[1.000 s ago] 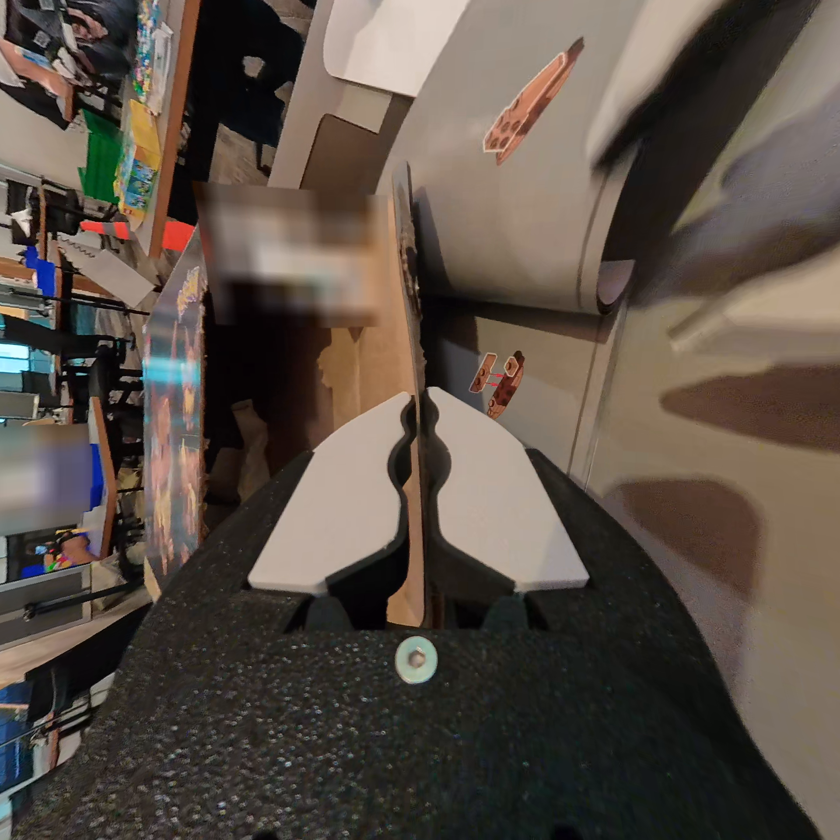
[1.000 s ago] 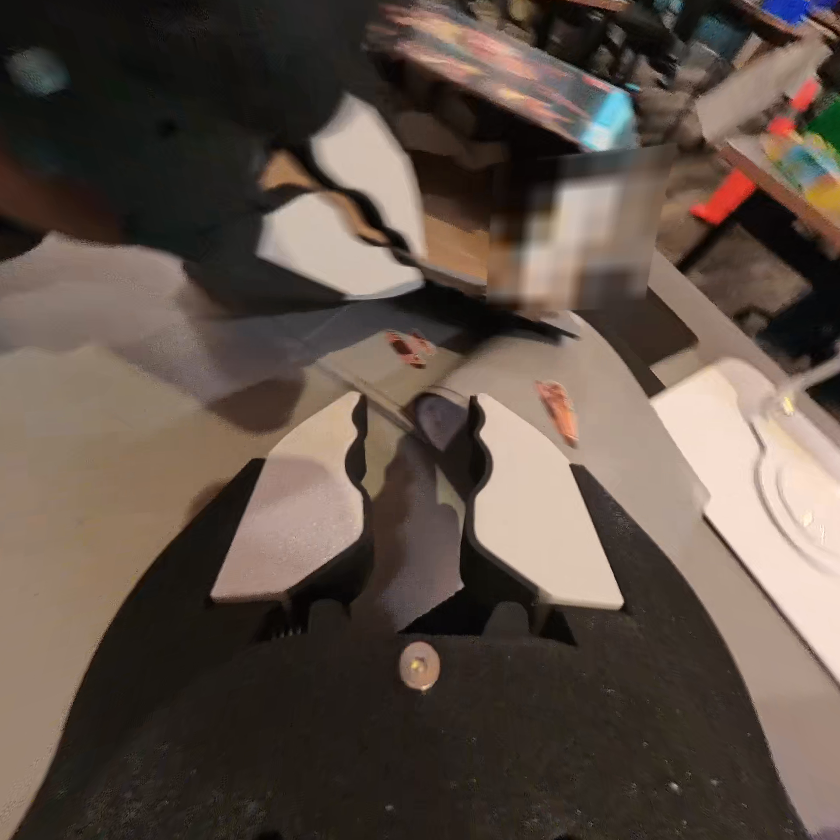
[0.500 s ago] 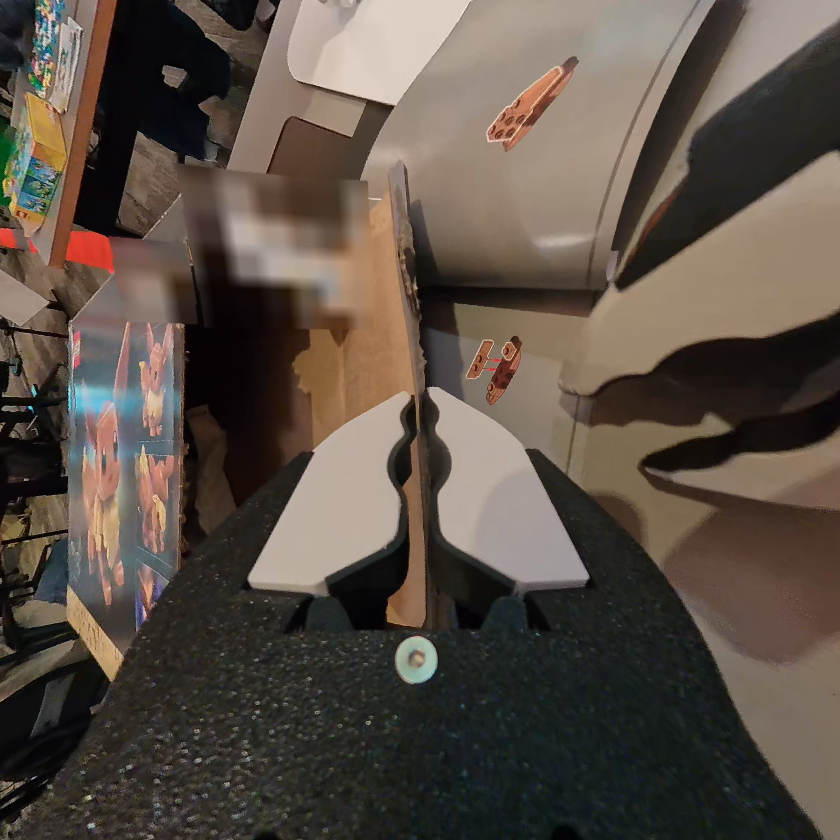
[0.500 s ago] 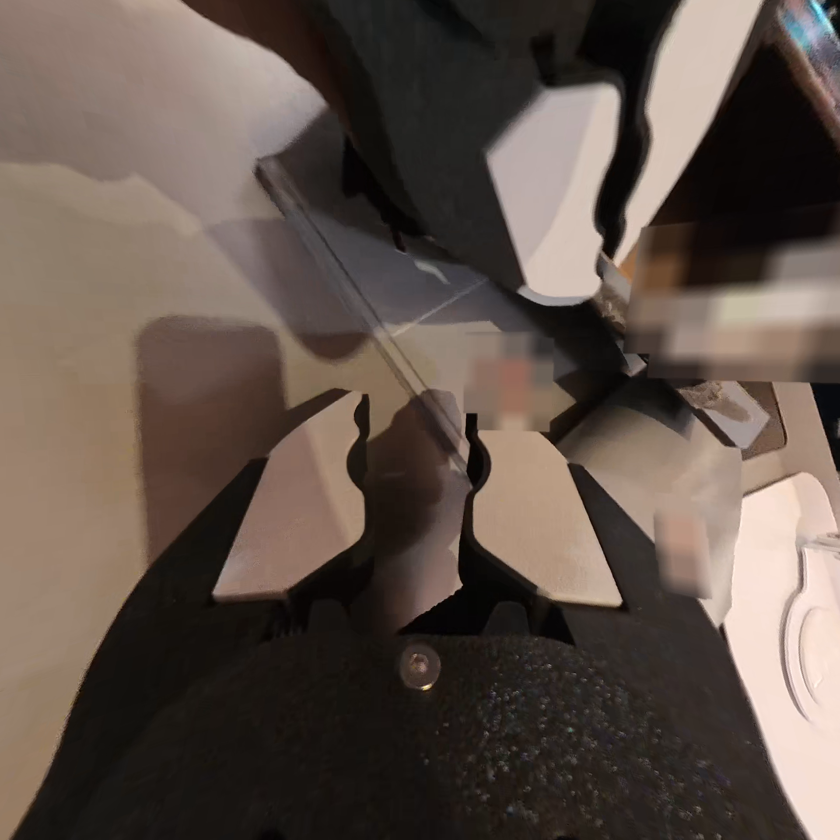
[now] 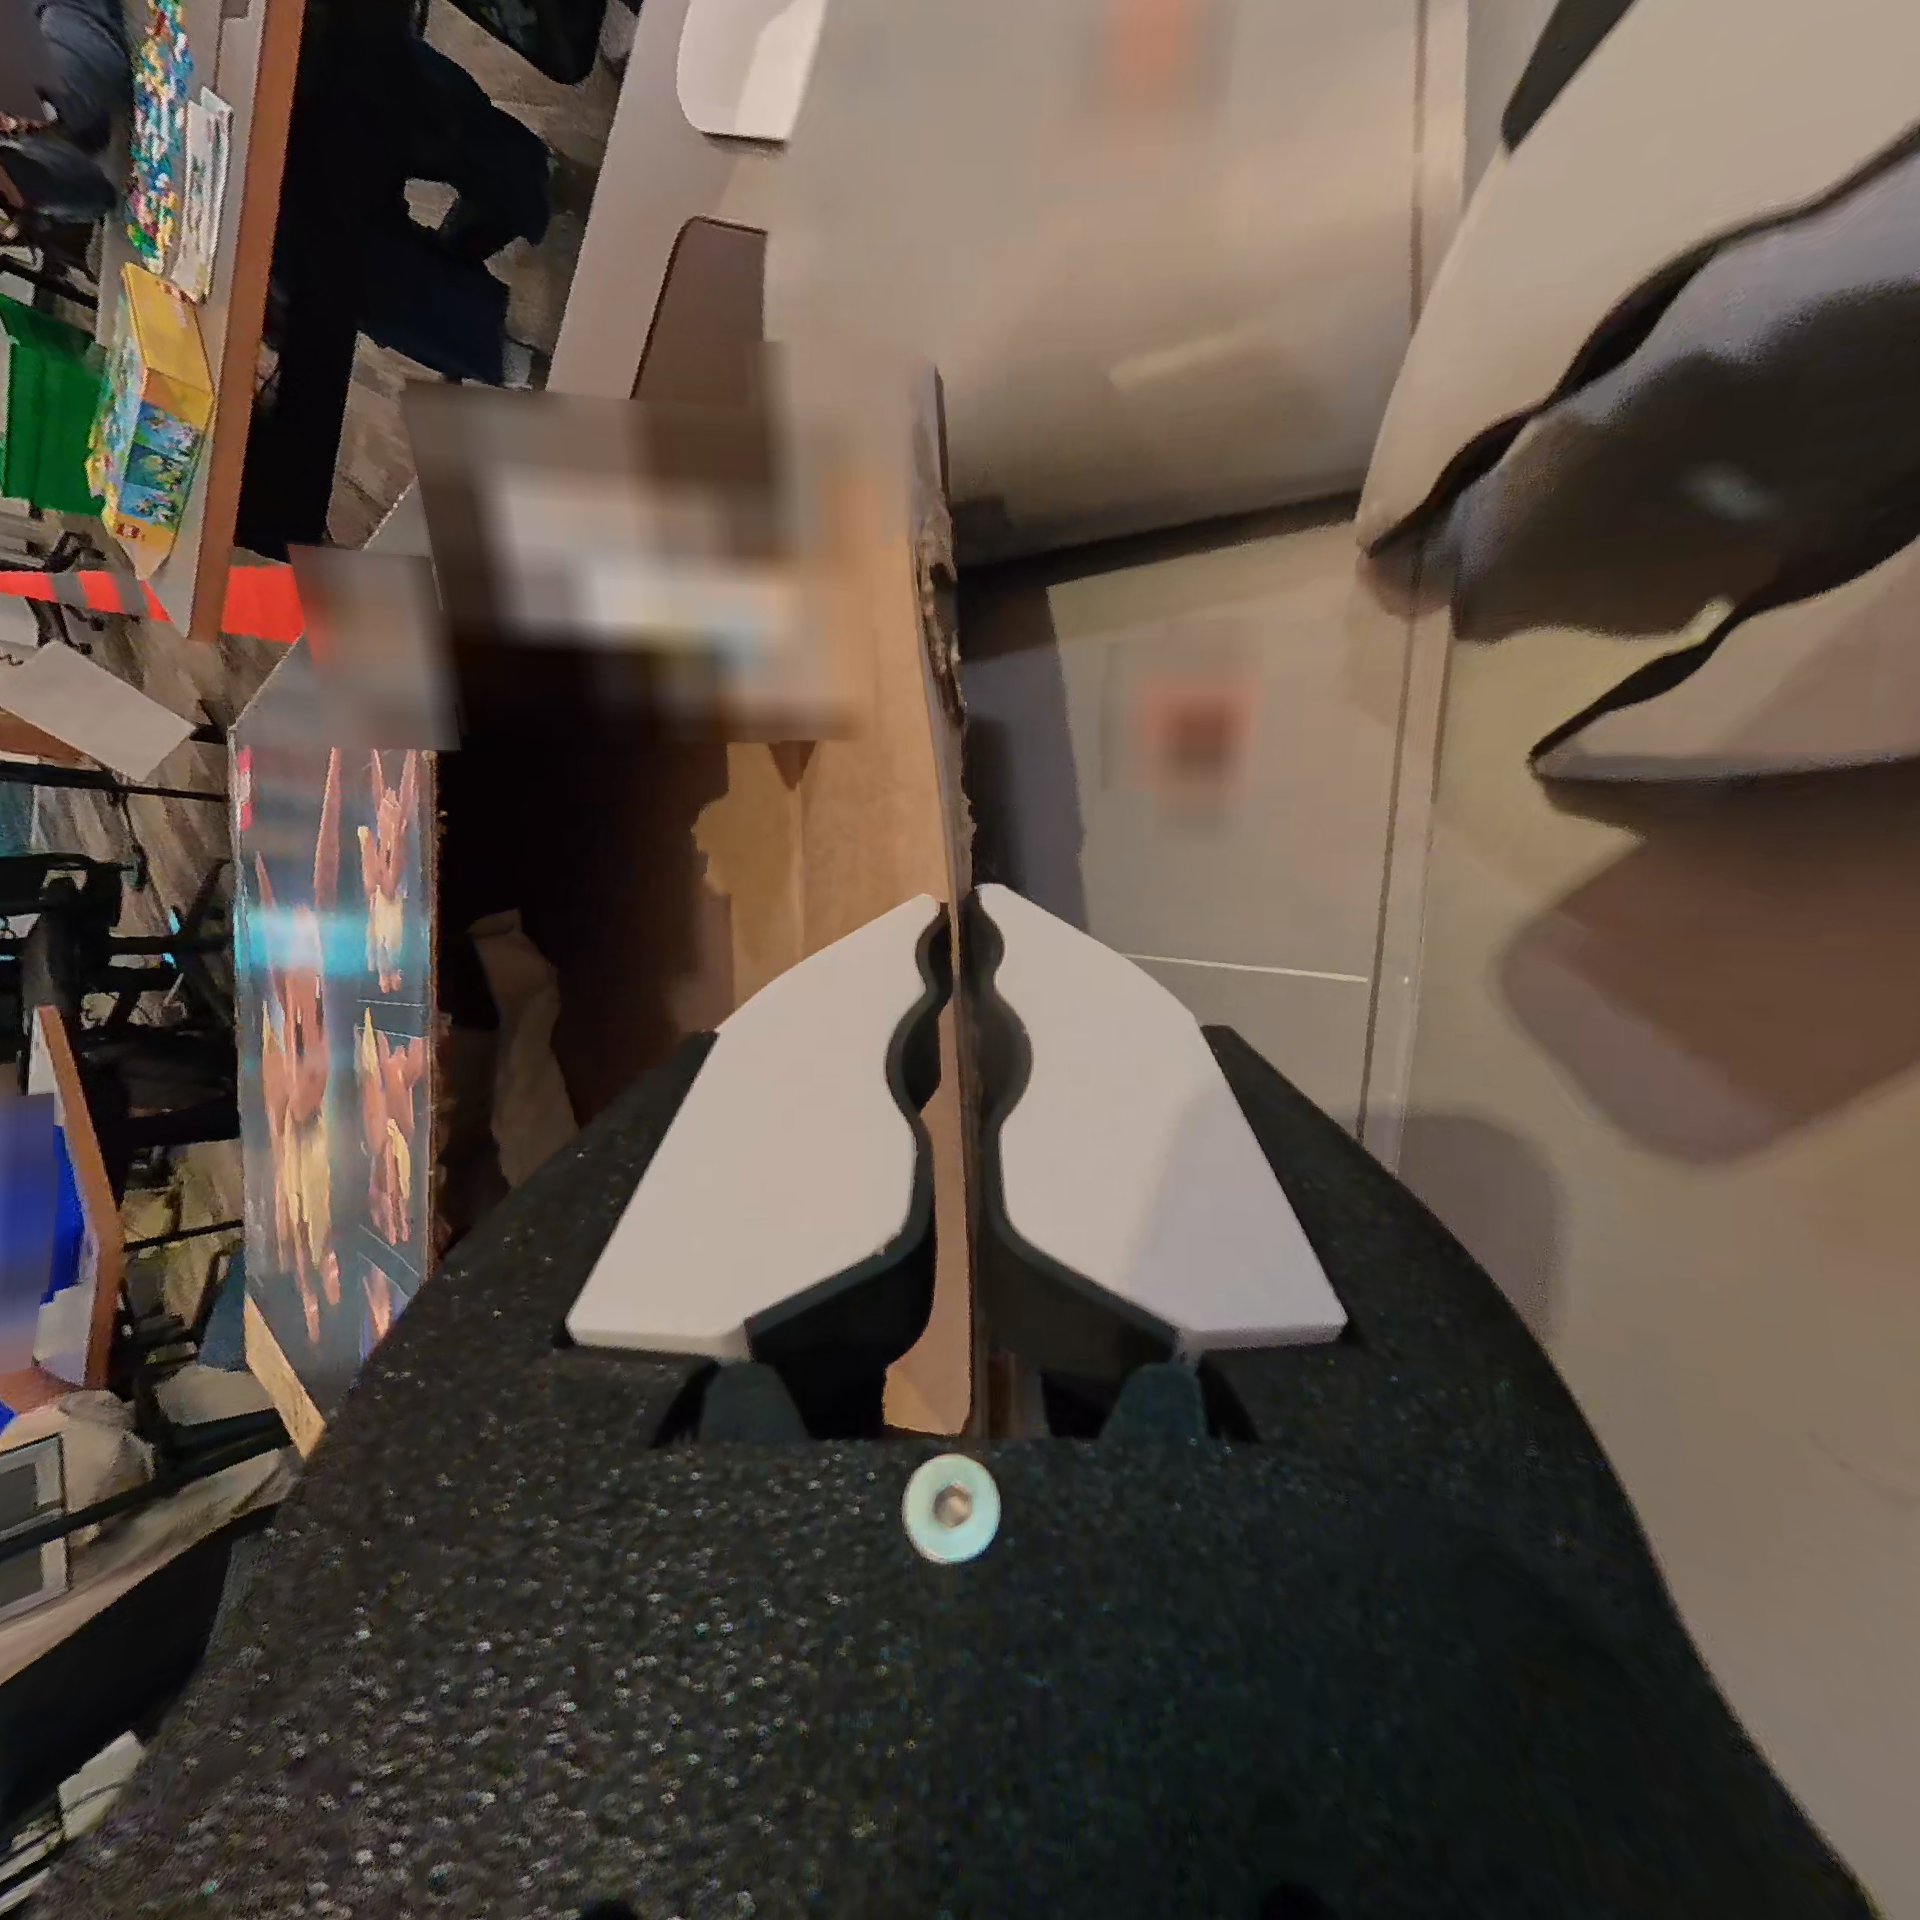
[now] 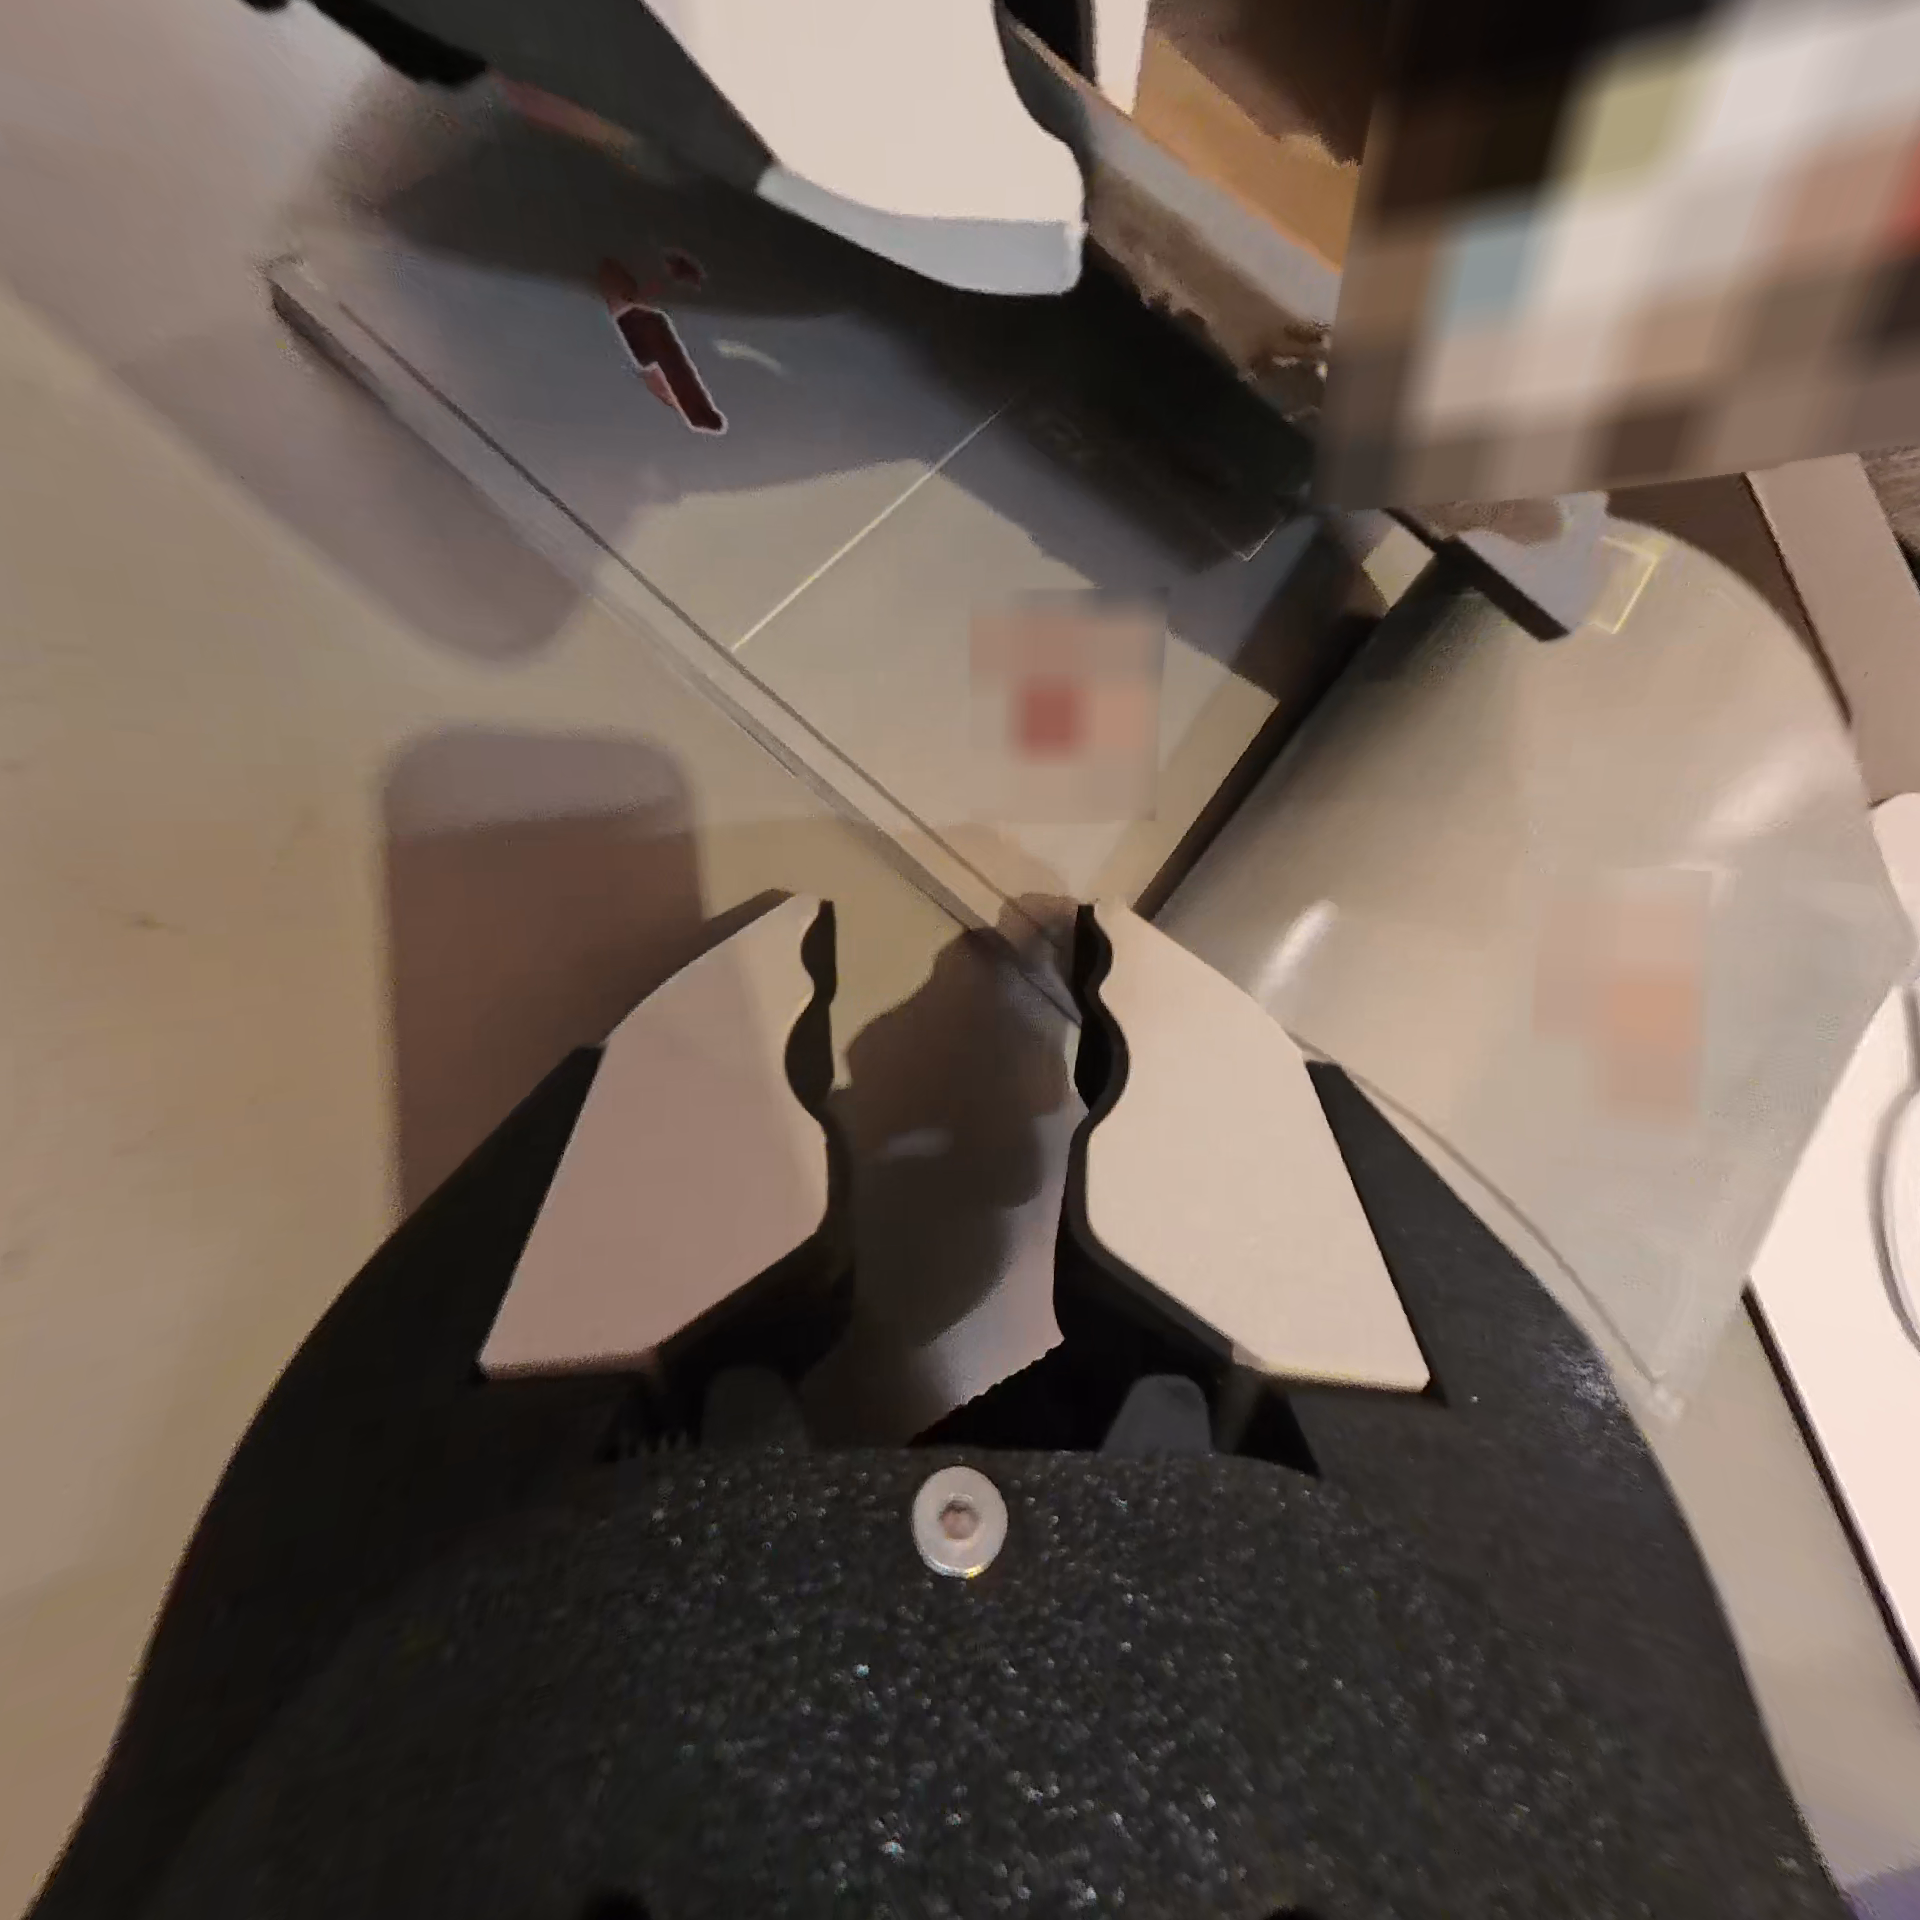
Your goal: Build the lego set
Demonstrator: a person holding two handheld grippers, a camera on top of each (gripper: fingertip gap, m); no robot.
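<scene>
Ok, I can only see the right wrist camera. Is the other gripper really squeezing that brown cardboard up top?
Observer: Yes. In the left wrist view the left gripper is shut on the open box's thin brown cardboard wall, with a pad pressed on each side.
Operator: What's on the outside of the box?
Observer: A printed face showing orange brick-built animals.
Operator: Is anything inside?
Observer: A crumpled pale-brown paper bag, down in the dark part.
</scene>
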